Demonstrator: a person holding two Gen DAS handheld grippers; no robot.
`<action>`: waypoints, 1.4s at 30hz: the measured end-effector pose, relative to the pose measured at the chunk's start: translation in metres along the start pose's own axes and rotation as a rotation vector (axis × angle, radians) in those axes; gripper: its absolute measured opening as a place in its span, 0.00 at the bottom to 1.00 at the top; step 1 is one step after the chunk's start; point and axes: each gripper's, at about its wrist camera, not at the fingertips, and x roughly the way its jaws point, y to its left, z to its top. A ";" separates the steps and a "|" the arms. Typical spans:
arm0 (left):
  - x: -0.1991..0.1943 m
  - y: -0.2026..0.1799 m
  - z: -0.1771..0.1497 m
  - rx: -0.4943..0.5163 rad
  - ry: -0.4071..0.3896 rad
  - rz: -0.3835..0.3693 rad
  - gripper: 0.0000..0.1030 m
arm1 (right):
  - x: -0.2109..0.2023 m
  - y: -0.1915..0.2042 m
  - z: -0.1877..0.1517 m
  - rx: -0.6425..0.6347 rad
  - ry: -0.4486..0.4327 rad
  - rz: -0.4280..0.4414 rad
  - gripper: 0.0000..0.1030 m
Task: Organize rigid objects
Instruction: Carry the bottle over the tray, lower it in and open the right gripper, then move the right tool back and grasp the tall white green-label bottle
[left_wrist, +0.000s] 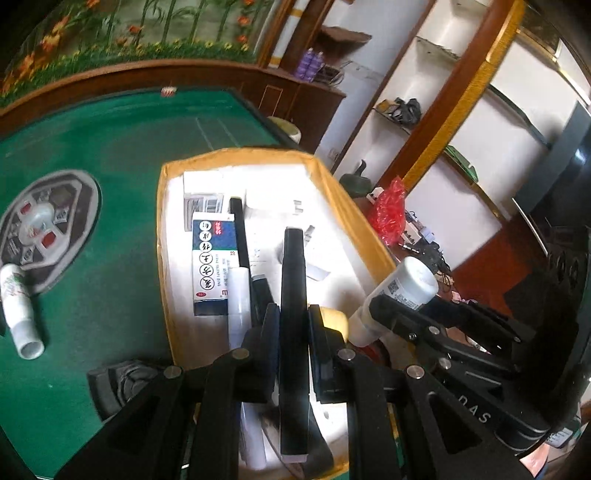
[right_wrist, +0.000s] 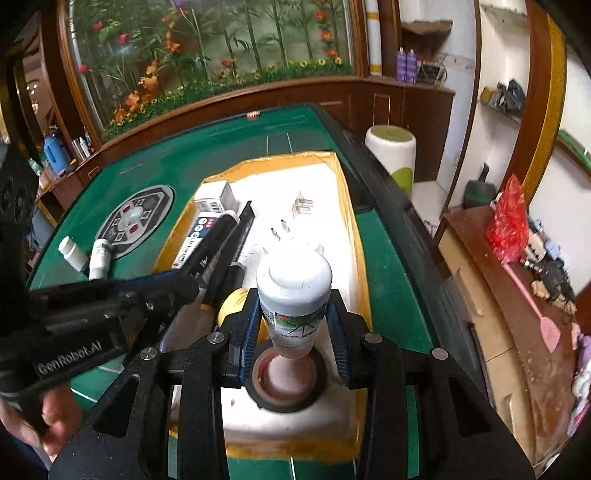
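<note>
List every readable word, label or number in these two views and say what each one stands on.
"GenRobot.AI": on the left gripper body, right wrist view.
"DAS": on the right gripper body, left wrist view.
Blue and white box in the tray: large characters in circles, not readable to me.
White bottle label, barcode box: too small or blurred.

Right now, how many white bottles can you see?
3: one white bottle held in the right gripper jaws over the tray; two lying on the green table. Others may be hidden.
</note>
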 end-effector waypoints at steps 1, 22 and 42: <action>0.003 -0.001 0.000 0.000 0.006 0.007 0.13 | 0.006 -0.003 0.003 0.008 0.012 0.004 0.33; 0.020 0.004 -0.004 -0.022 0.058 -0.019 0.15 | 0.034 -0.012 0.030 0.109 -0.014 0.005 0.36; -0.024 0.000 -0.010 0.060 -0.050 -0.031 0.15 | -0.023 0.041 0.016 0.093 -0.253 0.093 0.36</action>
